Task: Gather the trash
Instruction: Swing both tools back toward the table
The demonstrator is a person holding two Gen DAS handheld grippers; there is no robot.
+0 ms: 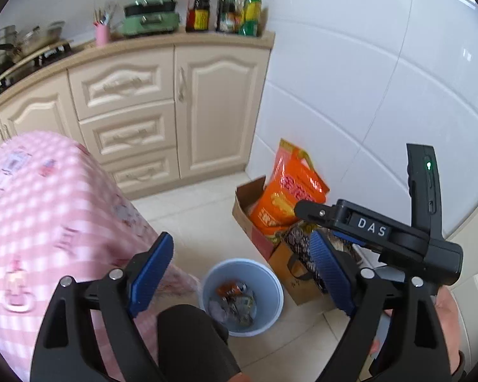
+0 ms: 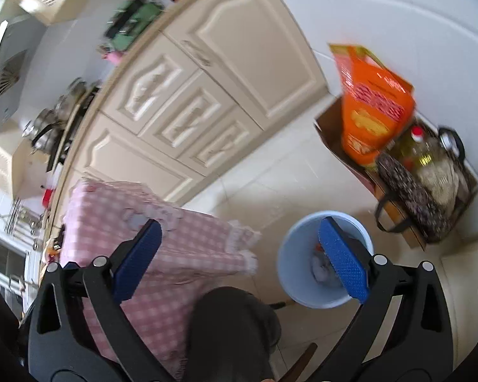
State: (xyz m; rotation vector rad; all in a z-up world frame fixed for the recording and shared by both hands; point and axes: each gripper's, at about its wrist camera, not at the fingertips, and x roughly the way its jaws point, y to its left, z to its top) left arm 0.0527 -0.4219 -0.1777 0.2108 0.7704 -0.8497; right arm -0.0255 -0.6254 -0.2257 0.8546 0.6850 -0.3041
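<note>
Both my tools — left tool [image 1: 239, 273] and right tool [image 2: 242, 258] — hang spread and empty above the bin [image 1: 272, 281]. Swinging back carelessly could snag the tablecloth [image 1: 54, 210] — it drapes near.

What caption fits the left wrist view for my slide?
Open left tongs above a blue bin holding trash, beside a pink checked tablecloth.
</note>
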